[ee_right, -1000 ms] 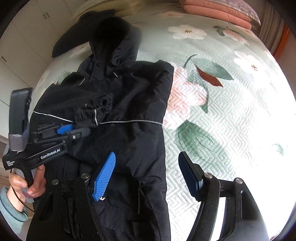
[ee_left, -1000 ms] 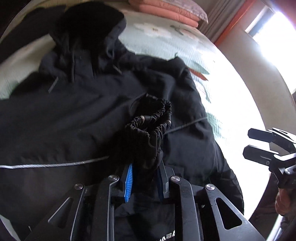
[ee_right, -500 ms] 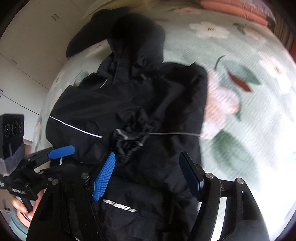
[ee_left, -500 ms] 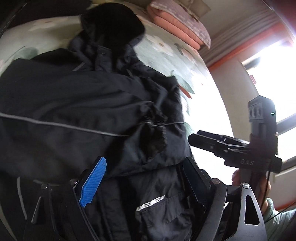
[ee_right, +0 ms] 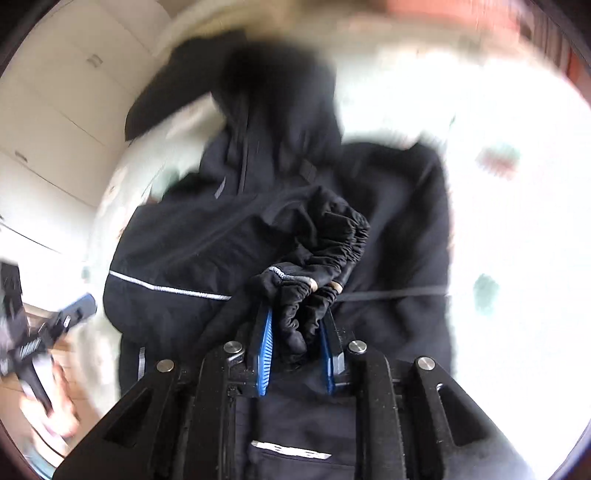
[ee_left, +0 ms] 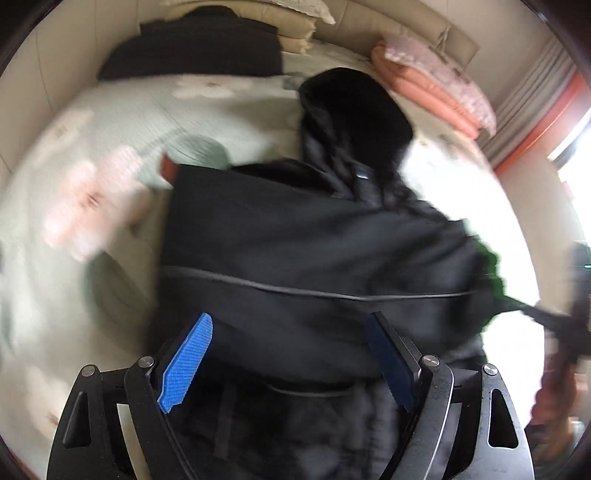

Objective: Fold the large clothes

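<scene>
A large black hooded jacket (ee_left: 314, 251) lies on a pale green floral bedspread (ee_left: 110, 155), hood toward the pillows. My left gripper (ee_left: 291, 354) is open and empty over the jacket's lower body, blue pads spread wide. My right gripper (ee_right: 297, 339) is shut on the jacket's elastic sleeve cuff (ee_right: 321, 266), holding it bunched above the jacket's chest (ee_right: 192, 243). The right gripper also shows blurred at the right edge of the left wrist view (ee_left: 554, 321). The left gripper shows blurred at the left edge of the right wrist view (ee_right: 70, 317).
Folded pink blankets (ee_left: 432, 92) and cream pillows (ee_left: 295, 29) lie at the head of the bed. Another dark garment (ee_left: 192, 51) lies at the far left. White cabinets (ee_right: 62, 110) stand beside the bed. A bright window (ee_left: 569, 147) is at right.
My left gripper let go of the sleeve cuff, opened and swung left over the jacket body. My right gripper moved in and shut on the cuff. Both views blur with motion.
</scene>
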